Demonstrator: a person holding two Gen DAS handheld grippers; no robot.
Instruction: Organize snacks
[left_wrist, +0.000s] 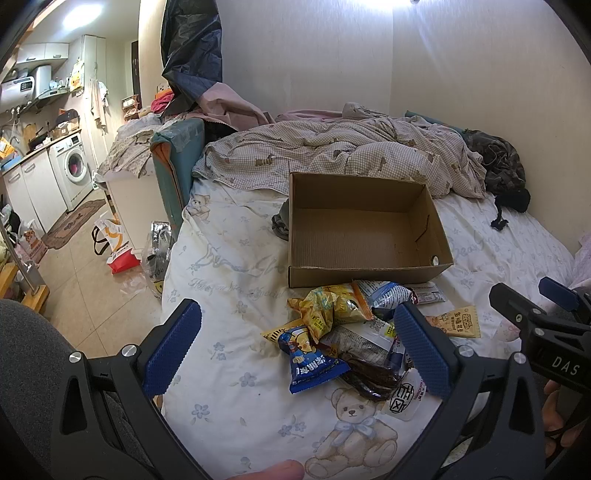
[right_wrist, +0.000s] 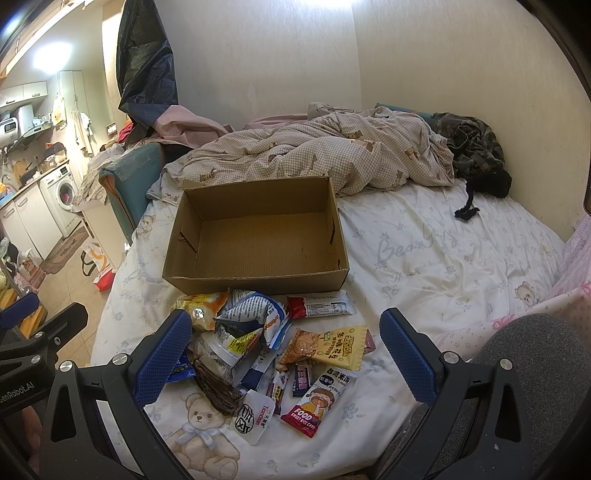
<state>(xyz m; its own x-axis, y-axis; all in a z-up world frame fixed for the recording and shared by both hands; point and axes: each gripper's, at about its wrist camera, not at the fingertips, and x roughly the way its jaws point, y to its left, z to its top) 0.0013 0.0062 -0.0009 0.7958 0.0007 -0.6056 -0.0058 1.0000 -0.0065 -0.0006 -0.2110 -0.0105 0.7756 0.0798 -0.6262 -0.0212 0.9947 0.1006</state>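
While I hold both tools low over the bed sheet (right_wrist: 424, 236), my left gripper (left_wrist: 297, 349) gapes wide with nothing in it, its blue pads either side of the near end of the snack pile. At about eleven o'clock from that pile sits the cardboard box (right_wrist: 258, 284), open-topped and empty, its front wall just beside the nearest packets. In the heap (right_wrist: 266, 343) I see a blue packet (left_wrist: 314, 363), a dark brown one (right_wrist: 216, 387), a yellow peanut bag (right_wrist: 332, 345) and a red rice cake bar (right_wrist: 316, 406); some labels may be others, too crumpled to read. My right gripper (right_wrist: 286, 356) is equally wide apart, holding nothing, straddling the pile.
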